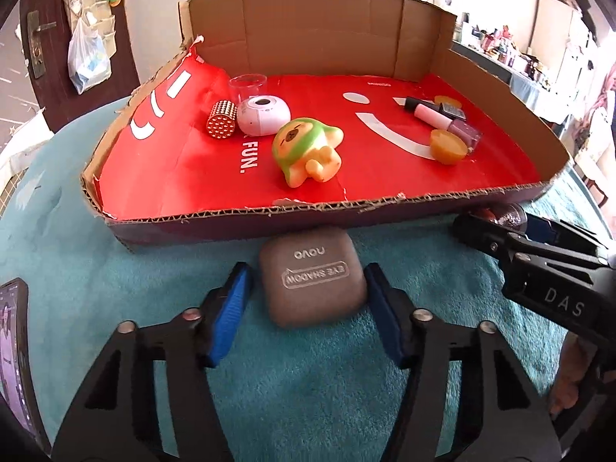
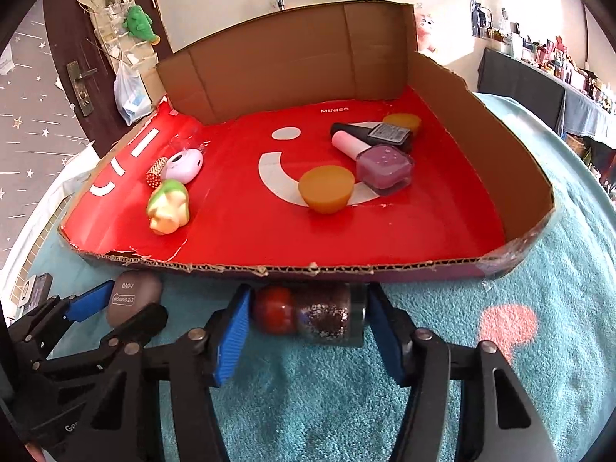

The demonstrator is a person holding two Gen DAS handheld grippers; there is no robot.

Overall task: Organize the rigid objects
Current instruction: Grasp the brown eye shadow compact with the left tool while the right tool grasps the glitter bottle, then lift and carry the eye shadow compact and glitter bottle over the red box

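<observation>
blue-padded left gripper (image 1: 308, 296) is spread wide around the eye shadow case (image 1: 312, 275), untouched, just before the cardboard box (image 1: 385, 213). right gripper (image 2: 308, 315) brackets the glitter bottle (image 2: 312, 313) there; contact cannot be told. several items are boxed already; these two remain. its label is unreadable.

Lived-in home room, wooden door (image 2: 82, 57) with handle, plush toy (image 2: 140, 23) hanging, cluttered shelf (image 2: 558, 61), teal towel (image 2: 558, 269)

A red-lined brown cardboard tray (image 1: 481, 77) with white markings sits on teal fluffy cloth (image 1: 308, 385), beside a grey-brown square eyeshadow case (image 1: 312, 275) and a seemingly glitter-filled red-capped bottle (image 2: 312, 313).
</observation>
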